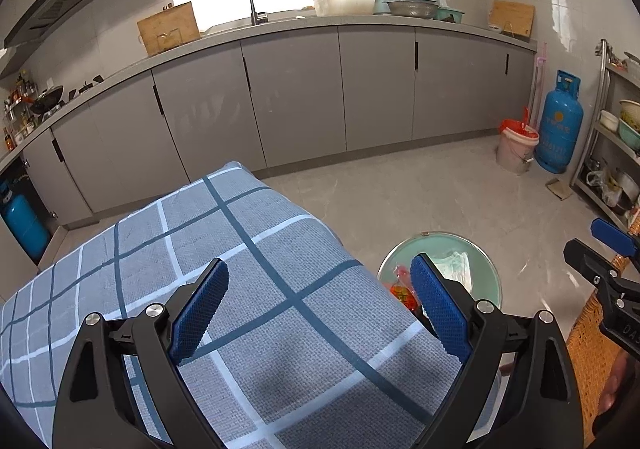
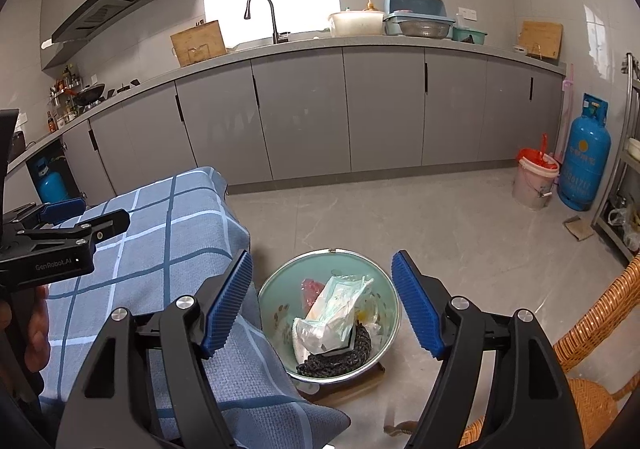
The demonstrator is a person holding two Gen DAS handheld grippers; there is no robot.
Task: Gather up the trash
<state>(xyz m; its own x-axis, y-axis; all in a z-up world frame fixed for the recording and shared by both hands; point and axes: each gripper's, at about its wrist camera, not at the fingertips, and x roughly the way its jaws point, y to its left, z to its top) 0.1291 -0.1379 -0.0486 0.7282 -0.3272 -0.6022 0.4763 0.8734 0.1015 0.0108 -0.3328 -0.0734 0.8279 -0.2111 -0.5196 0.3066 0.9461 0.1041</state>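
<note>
Blue-padded left gripper [image 1: 320,309] spread wide above checked cloth [image 1: 224,249] on table, nothing between its pads. Right gripper [image 2: 322,303] likewise parted and empty, over green bin [image 2: 390,303] on floor just beside cloth's hanging edge. Trash in bin: white wrapper [image 2: 340,305], red packet [image 2: 312,287], dark cord [image 2: 340,359]. Wicker chair [image 2: 600,313] right. Farther: grey cabinets [image 2: 380,109], blue gas cylinder [image 2: 584,153], pale bucket [image 2: 534,183].
</note>
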